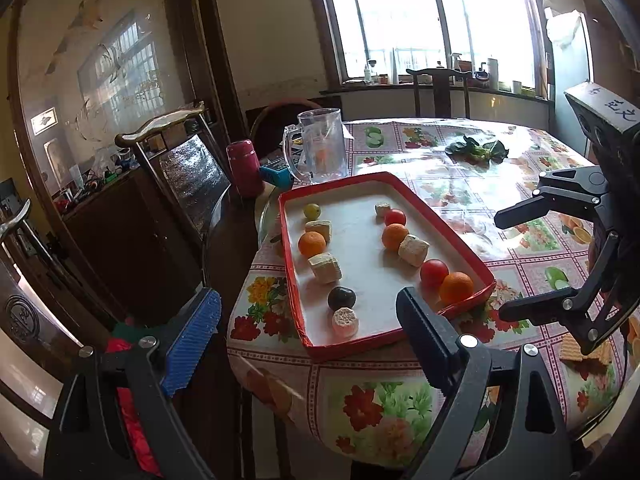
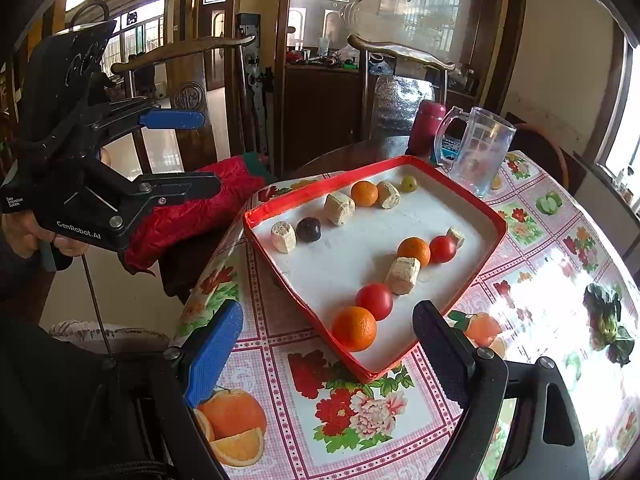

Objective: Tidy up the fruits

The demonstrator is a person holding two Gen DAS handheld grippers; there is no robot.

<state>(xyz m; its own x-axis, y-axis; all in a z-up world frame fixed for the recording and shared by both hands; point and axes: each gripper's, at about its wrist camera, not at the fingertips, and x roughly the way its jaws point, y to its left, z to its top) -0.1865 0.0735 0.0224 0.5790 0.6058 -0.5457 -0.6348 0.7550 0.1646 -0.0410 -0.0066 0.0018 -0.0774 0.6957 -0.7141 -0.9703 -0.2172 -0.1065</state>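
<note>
- Red-rimmed tray (image 1: 440, 216) sits on the floral worktop (image 2: 540, 240), holding two rows of fruit and pale cork-like blocks.
- One row has a green fruit (image 1: 311, 211), an orange (image 1: 312, 244) and a dark plum (image 1: 341, 298).
- The other row ends in a tomato (image 2: 375, 301) touching an orange (image 2: 354, 328) at the tray's near corner.
- Left tool (image 1: 308, 344) hovers released, empty, near the tray's end.
- Right tool (image 2: 328, 360) is spread wide, empty, just before that corner.
- A clear jug (image 2: 474, 152) stands beyond the tray.
</note>
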